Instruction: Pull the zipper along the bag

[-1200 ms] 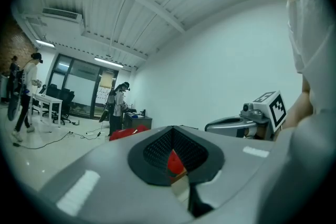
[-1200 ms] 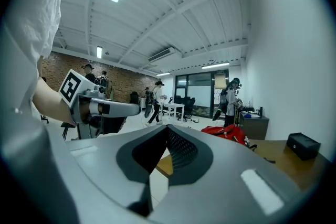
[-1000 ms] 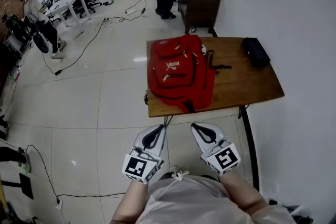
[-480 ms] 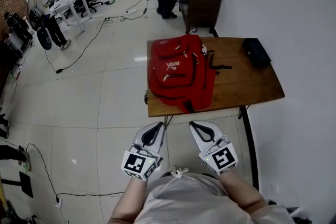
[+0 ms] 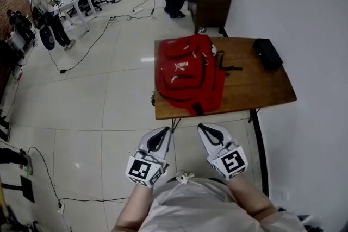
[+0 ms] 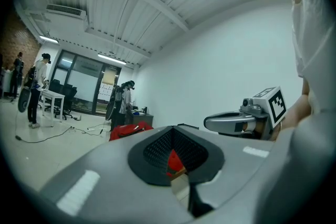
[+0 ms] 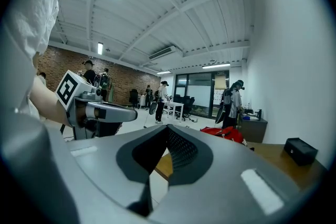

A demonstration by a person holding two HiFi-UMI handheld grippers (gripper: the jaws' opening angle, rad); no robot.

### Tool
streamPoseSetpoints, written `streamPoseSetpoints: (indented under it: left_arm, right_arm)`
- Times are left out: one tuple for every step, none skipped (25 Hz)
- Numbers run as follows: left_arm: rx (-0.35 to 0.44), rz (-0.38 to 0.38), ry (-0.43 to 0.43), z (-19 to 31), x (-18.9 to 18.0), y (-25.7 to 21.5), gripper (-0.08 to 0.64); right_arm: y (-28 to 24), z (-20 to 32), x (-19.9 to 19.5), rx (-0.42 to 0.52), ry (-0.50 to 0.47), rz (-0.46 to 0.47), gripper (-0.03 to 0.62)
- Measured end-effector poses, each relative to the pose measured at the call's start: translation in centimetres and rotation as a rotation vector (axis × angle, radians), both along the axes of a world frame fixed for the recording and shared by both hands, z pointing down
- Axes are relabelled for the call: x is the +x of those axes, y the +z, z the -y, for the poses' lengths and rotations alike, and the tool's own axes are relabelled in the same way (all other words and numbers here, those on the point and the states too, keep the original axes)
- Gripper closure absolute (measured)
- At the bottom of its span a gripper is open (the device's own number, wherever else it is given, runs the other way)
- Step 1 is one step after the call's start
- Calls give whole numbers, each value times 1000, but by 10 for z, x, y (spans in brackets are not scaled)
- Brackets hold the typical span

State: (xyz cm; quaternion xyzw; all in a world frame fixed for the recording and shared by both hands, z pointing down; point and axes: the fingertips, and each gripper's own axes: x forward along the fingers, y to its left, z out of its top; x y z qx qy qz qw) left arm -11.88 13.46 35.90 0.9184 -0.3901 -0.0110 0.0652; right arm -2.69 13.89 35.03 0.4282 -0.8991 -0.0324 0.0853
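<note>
A red backpack [image 5: 187,73] lies flat on the left half of a wooden table [image 5: 255,87], its zipper pulls showing as small pale tabs. Both grippers are held close to the person's body, well short of the table's near edge and touching nothing. The left gripper [image 5: 161,132] and the right gripper [image 5: 205,130] point toward the bag, jaws together and empty. In the left gripper view the backpack [image 6: 128,131] sits far ahead past the shut left gripper [image 6: 172,131]. In the right gripper view the backpack [image 7: 223,132] lies beyond the shut right gripper [image 7: 168,128].
A black case [image 5: 267,53] rests at the table's far right corner. A white wall runs along the right. A dark desk [image 5: 209,0] with a person beside it stands behind the table. Cables cross the tiled floor [image 5: 81,95]; more people stand by a white table [image 5: 73,2] at the far left.
Both grippers stay almost where they were, near the body. The head view has shifted slightly, and the people in the background have moved a little.
</note>
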Motion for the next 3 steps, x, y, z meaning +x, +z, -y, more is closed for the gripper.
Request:
streamPoseSetpoints:
  left_arm:
    - [0,1,1,0,0,1,554]
    - [0,3,3,0,0,1,554]
    - [0,5,4,-1,0,2,554]
  right_arm:
    - [1,0,0,-2,1,2,585]
    - [2,0,0,-4,2,4,586]
    - [3,0,0,-5,3,5,584]
